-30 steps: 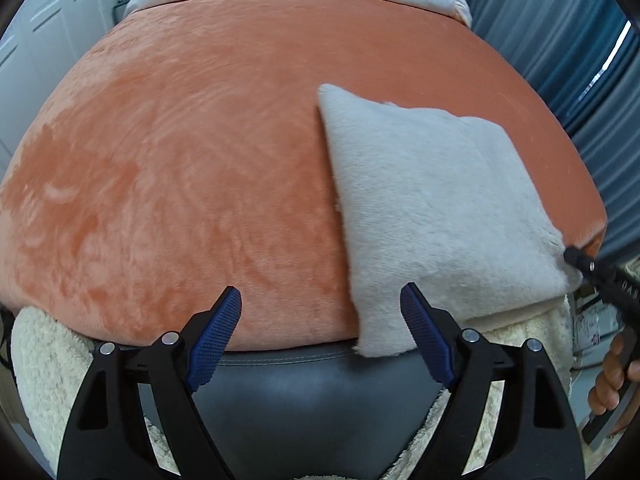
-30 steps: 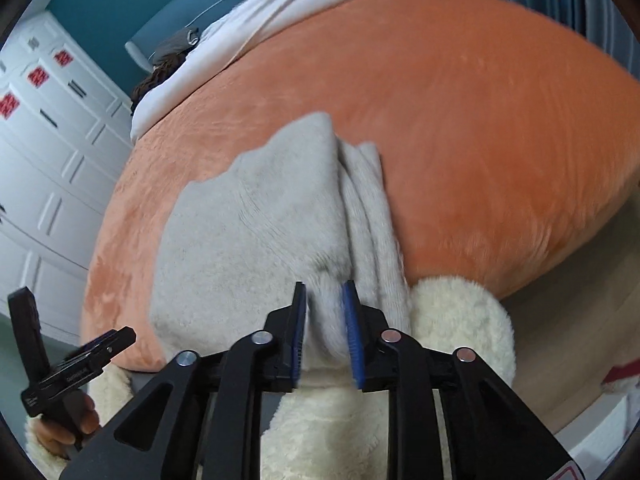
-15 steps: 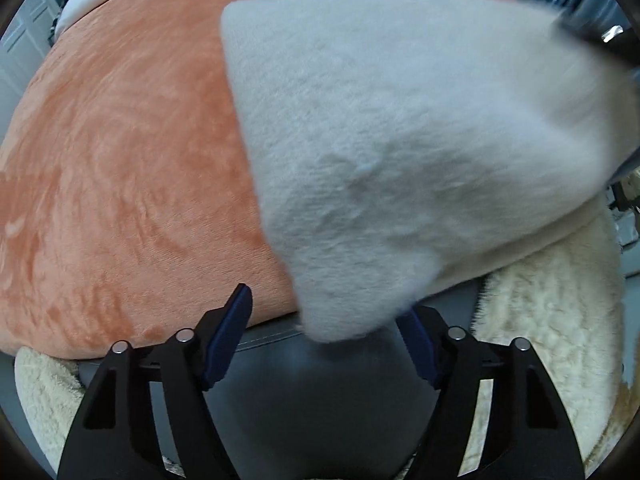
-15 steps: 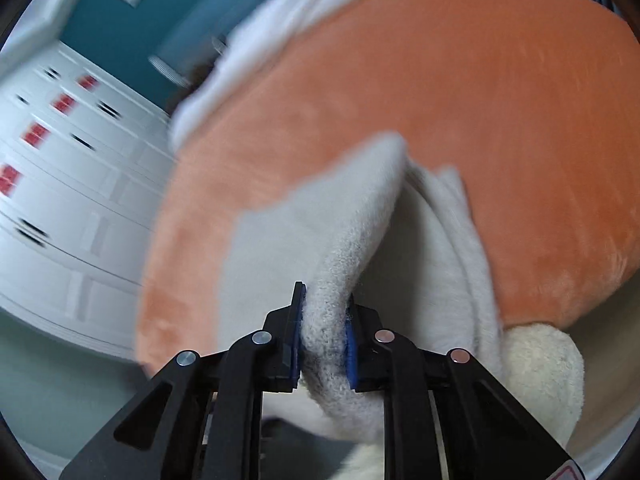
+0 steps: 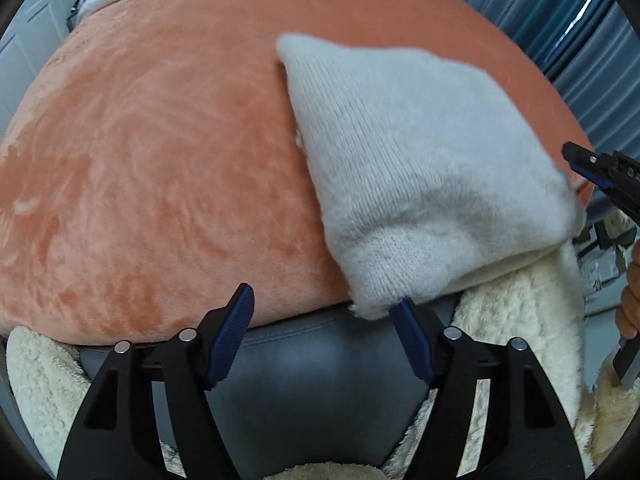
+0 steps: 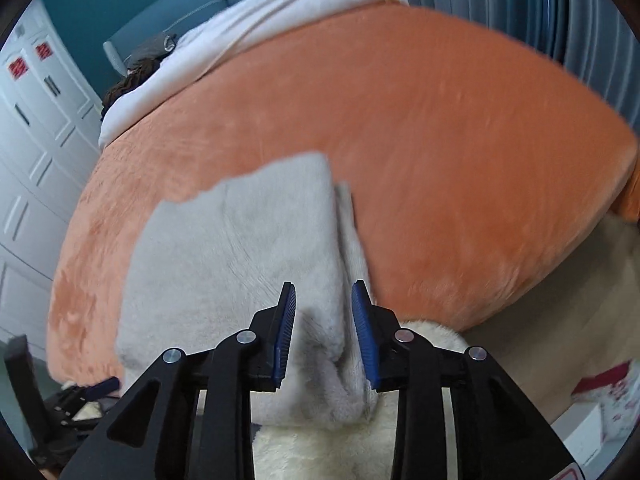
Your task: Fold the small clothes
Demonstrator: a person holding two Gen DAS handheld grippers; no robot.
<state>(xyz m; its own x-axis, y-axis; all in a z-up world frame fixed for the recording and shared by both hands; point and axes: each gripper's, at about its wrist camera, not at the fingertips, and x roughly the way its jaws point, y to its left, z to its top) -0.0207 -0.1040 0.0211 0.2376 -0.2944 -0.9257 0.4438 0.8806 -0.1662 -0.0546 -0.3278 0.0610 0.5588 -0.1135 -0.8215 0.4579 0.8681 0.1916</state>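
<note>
A pale grey knitted garment (image 5: 420, 160) lies folded on the near right part of the orange bed cover (image 5: 160, 160); it also shows in the right wrist view (image 6: 240, 248). My left gripper (image 5: 324, 336) is open and empty, its right finger just under the garment's near corner. My right gripper (image 6: 324, 332) is open, its jaws on either side of the garment's folded near edge without pinching it. The right gripper also shows at the right edge of the left wrist view (image 5: 588, 168).
A cream fleece blanket (image 5: 520, 320) hangs over the grey bed frame (image 5: 320, 360) below the cover. White bedding (image 6: 260, 20) lies at the far end. White wardrobe doors (image 6: 28, 160) stand on the left, blue curtains (image 5: 560, 20) on the right.
The right gripper lifted the garment's edge, laid it back down and opened, letting go. The garment now lies flat again. The left gripper stayed open.
</note>
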